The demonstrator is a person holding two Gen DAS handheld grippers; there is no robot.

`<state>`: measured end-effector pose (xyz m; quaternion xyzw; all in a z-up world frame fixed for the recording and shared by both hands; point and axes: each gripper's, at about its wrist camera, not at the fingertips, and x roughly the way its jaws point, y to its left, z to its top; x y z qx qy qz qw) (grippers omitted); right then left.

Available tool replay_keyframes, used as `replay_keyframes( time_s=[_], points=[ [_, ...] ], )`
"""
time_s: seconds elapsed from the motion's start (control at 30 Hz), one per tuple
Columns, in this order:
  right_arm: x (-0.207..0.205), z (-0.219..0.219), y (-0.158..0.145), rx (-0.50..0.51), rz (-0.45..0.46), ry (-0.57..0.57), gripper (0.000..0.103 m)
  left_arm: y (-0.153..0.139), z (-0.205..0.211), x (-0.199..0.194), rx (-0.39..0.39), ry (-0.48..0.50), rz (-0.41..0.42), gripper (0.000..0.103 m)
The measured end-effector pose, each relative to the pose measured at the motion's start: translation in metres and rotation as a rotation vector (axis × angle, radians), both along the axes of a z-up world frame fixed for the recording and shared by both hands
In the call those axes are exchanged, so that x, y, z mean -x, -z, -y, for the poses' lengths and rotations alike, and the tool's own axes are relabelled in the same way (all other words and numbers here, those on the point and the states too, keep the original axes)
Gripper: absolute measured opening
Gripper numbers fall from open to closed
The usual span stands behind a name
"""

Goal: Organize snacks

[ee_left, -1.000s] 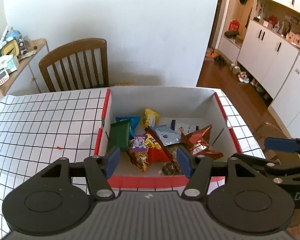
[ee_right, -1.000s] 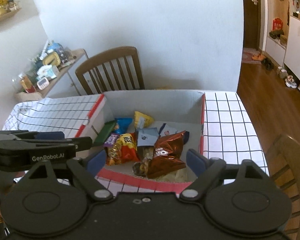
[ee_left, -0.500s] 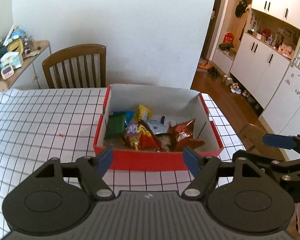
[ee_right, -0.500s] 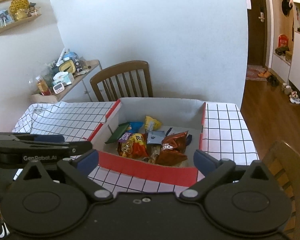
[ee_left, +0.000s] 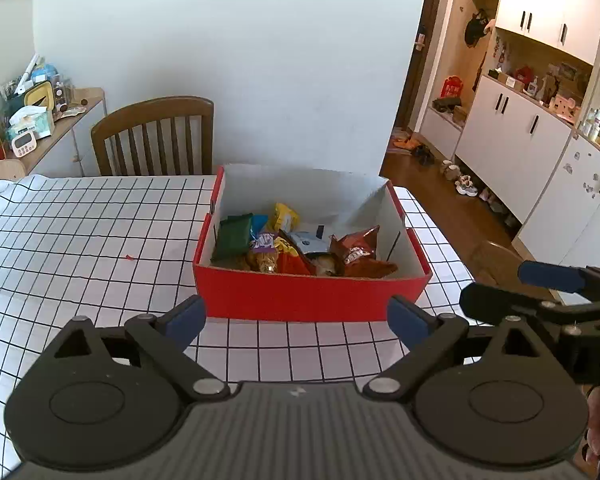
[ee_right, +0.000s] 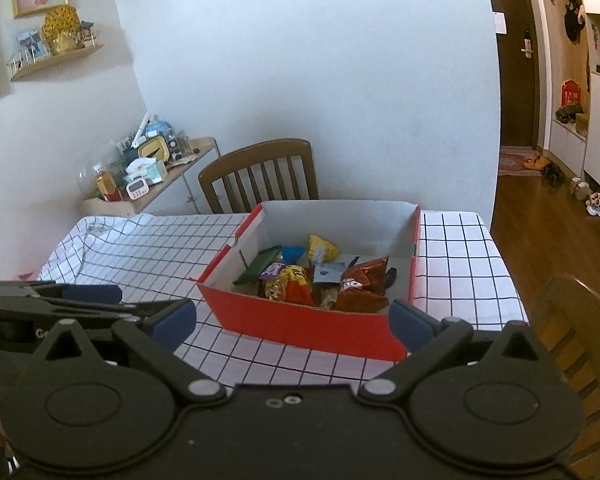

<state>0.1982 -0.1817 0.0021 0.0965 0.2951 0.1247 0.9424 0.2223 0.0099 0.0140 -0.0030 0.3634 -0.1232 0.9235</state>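
With the snack packets (ee_left: 300,246) all heaped in the red box (ee_left: 308,298) on the checked tabletop (ee_left: 80,248), the left tool (ee_left: 296,316), still opening and empty, and the right tool (ee_right: 292,316), spread wide and empty, should simply stay clear.

Snack packets (ee_left: 300,246) lie in a box (ee_left: 308,298) on the table (ee_left: 80,248) — chair (ee_left: 156,136) behind, cabinet (ee_left: 48,136) at left.

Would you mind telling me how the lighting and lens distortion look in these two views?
Left wrist view: even daylight, sharp snacks in the red box, tablecloth grid lines bowing. Right wrist view: doorway edge curving strongly, dark corners, box interior shaded.
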Motion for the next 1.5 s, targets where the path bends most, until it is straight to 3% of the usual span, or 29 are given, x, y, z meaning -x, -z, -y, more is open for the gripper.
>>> replay_keyframes(
  time_s=[0.57,0.8,1.5],
  points=[
    [0.010,0.002,-0.015,0.009,0.013,0.016,0.103,-0.025,0.009,0.008,-0.008,0.025,0.025,0.098],
    [0.011,0.010,-0.020,-0.041,0.011,0.035,0.103,-0.029,0.012,0.011,0.003,0.032,0.038,0.098],
    [0.015,0.010,-0.020,-0.042,0.002,0.040,0.103,-0.031,0.010,0.016,0.026,0.031,0.045,0.098]
  ],
)
